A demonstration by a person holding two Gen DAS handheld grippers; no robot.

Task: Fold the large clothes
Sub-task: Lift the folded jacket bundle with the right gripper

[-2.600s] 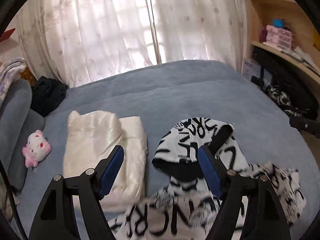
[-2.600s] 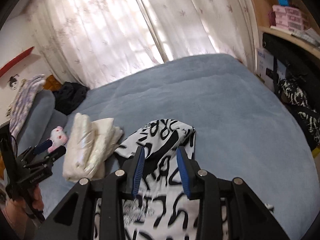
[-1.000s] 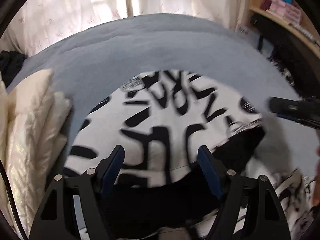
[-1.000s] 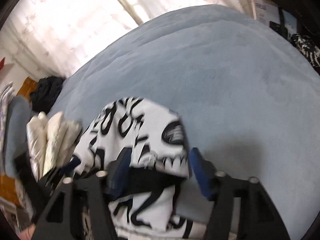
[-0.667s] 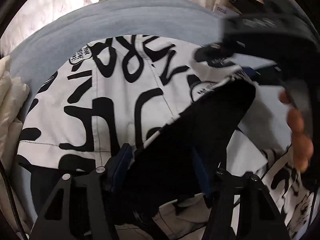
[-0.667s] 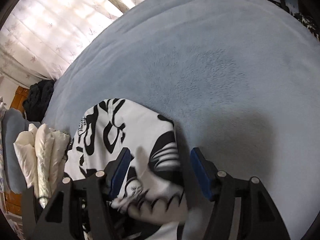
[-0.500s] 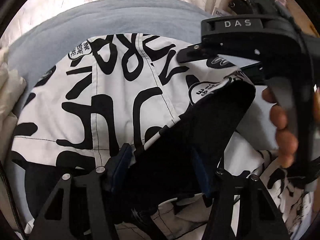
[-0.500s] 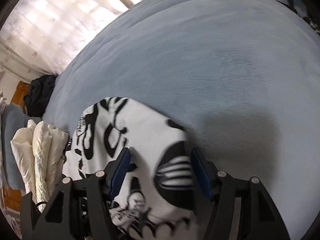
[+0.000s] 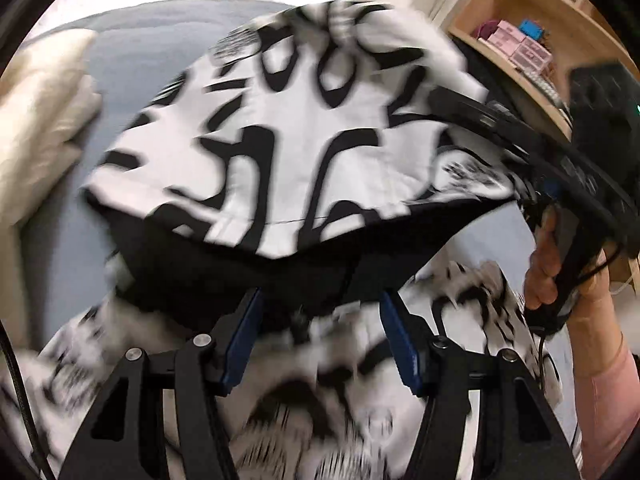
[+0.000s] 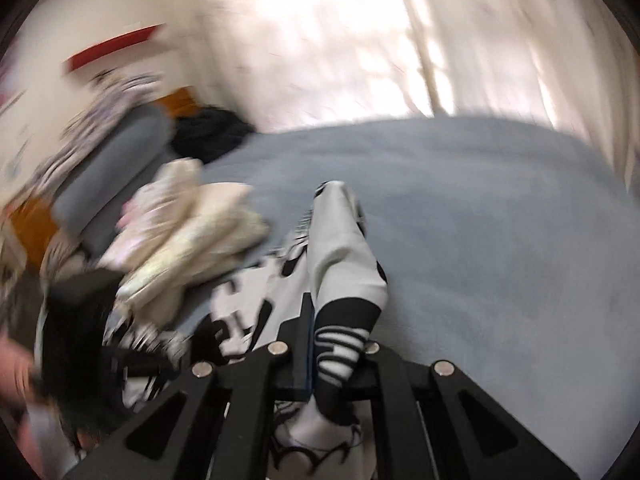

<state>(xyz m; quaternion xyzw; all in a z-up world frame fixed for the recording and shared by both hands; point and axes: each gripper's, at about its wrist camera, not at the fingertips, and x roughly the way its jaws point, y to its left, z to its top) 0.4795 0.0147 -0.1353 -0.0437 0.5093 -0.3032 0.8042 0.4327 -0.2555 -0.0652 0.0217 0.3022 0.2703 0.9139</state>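
A white hooded garment with black lettering (image 9: 280, 152) lies on the blue-grey bed. Its hood is lifted off the bed, black lining showing underneath. My right gripper (image 10: 320, 344) is shut on the hood's edge (image 10: 340, 280); it also shows in the left wrist view (image 9: 536, 196), holding the hood's right corner up. My left gripper (image 9: 320, 340) is open, its blue pads (image 9: 240, 340) either side of the garment just under the raised hood. The frames are motion-blurred.
A folded cream garment (image 10: 188, 232) lies to the left on the bed (image 10: 500, 220). A grey pillow (image 10: 112, 168) and dark clothes (image 10: 212, 128) lie beyond it. Curtains hang behind. Wooden shelves (image 9: 532, 32) stand at the right.
My right gripper closed on the hood's edge and lifted it up off the bed. My left gripper stayed open under the hood.
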